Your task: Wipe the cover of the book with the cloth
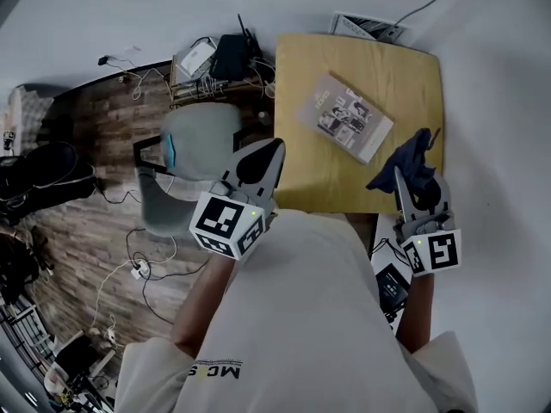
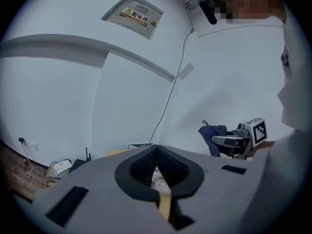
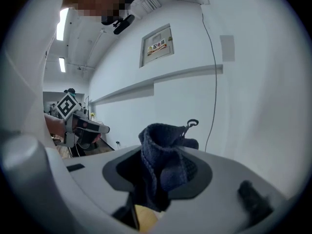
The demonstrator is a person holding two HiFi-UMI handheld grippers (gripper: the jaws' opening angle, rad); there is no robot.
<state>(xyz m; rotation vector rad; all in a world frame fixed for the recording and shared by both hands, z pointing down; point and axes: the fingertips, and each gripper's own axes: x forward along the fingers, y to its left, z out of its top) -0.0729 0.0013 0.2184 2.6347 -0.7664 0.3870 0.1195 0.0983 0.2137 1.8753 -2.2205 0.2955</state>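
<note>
A book (image 1: 346, 117) with a grey picture cover lies aslant on the square yellow table (image 1: 379, 67). My right gripper (image 1: 413, 175) is raised over the table's near right corner, shut on a dark blue cloth (image 1: 411, 163). The cloth (image 3: 163, 160) bunches up out of the jaws in the right gripper view. My left gripper (image 1: 258, 166) hovers at the table's near left edge, shut and empty. In the left gripper view its closed tips (image 2: 157, 152) frame a sliver of the book (image 2: 157, 178), with the cloth (image 2: 212, 135) off to the right.
A grey chair (image 1: 185, 157) stands left of the table on the wooden floor. A router and tangled cables (image 1: 228, 58) lie at the wall beyond it. A booklet (image 1: 366, 26) sits behind the table. A dark device (image 1: 392, 286) lies by the person's right side.
</note>
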